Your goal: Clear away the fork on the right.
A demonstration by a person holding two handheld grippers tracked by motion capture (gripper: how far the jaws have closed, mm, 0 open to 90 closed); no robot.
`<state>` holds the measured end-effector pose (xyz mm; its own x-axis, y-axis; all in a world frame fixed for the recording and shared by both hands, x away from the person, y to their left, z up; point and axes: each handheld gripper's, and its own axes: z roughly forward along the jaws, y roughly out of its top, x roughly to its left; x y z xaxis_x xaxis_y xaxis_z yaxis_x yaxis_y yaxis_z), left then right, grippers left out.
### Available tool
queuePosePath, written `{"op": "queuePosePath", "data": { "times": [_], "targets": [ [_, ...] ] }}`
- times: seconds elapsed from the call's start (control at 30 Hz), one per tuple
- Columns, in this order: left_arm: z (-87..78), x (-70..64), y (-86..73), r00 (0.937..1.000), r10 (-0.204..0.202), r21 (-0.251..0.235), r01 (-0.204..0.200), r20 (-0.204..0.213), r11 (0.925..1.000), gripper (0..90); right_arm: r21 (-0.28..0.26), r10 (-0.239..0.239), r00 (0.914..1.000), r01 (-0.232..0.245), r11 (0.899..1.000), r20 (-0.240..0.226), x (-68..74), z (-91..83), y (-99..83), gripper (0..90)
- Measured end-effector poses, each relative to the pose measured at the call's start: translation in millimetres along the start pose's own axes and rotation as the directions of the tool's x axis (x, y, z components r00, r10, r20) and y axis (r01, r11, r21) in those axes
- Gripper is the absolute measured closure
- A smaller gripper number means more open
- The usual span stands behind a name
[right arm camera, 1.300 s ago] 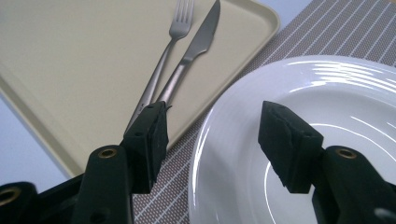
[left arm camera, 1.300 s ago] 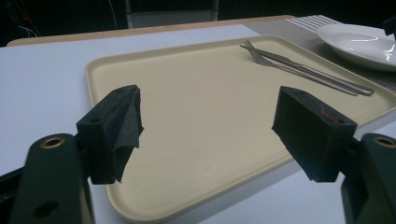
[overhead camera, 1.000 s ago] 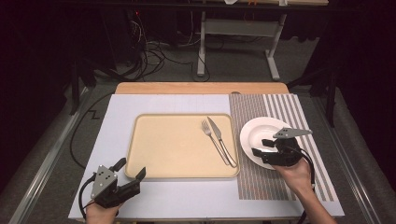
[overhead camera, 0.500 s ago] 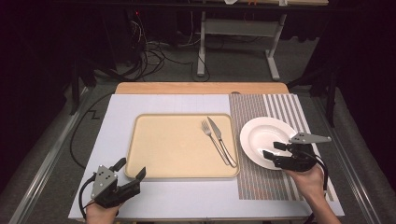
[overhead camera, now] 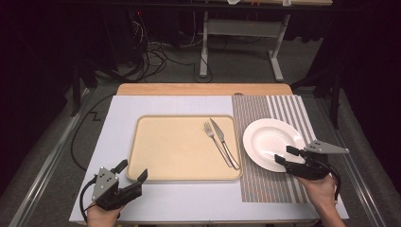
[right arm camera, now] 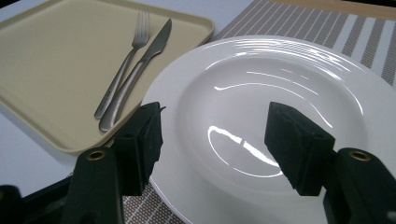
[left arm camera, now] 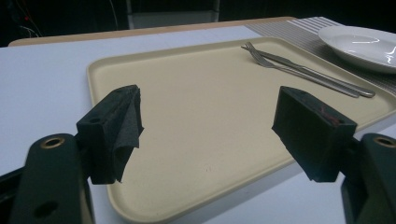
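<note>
At the lower left of the high view, the left gripper (overhead camera: 131, 173) sits with jaws wide apart, holding nothing, just off the tray (overhead camera: 161, 146). A fork (overhead camera: 215, 139) and knife (overhead camera: 224, 143) lie side by side at the tray's right. At lower right, the plate (overhead camera: 269, 137) rests on the striped mat (overhead camera: 288, 106); the right gripper (overhead camera: 285, 156) hangs at its near rim, jaws spread and empty.

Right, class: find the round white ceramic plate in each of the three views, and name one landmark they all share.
High view: the round white ceramic plate lies right of centre on the striped placemat.
Left gripper view: the plate is at the top right corner.
Right gripper view: the plate spreads across centre and right, behind the open jaws.
Shared landmark: the steel fork and knife on the beige tray.
</note>
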<state>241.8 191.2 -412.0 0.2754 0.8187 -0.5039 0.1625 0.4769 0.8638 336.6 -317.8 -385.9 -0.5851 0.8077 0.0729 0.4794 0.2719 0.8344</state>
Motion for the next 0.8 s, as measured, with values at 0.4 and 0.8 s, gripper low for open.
{"op": "queuePosePath", "data": {
  "times": [0.4,0.8],
  "targets": [
    [-1.1,0.8,1.1,1.0,-0.006,-0.004,0.006,0.002,1.0,24.7,-0.085,0.062,0.998,-0.061,0.994,0.014,-11.9,-16.6,-28.1,31.9],
    [-1.6,0.3,1.3,0.9999,-0.009,-0.006,0.009,0.006,0.9999,24.7,-0.115,0.121,0.9923,-0.118,0.986,0.024,-19.2,-24.1,-38.0,31.9]
  ]
}}
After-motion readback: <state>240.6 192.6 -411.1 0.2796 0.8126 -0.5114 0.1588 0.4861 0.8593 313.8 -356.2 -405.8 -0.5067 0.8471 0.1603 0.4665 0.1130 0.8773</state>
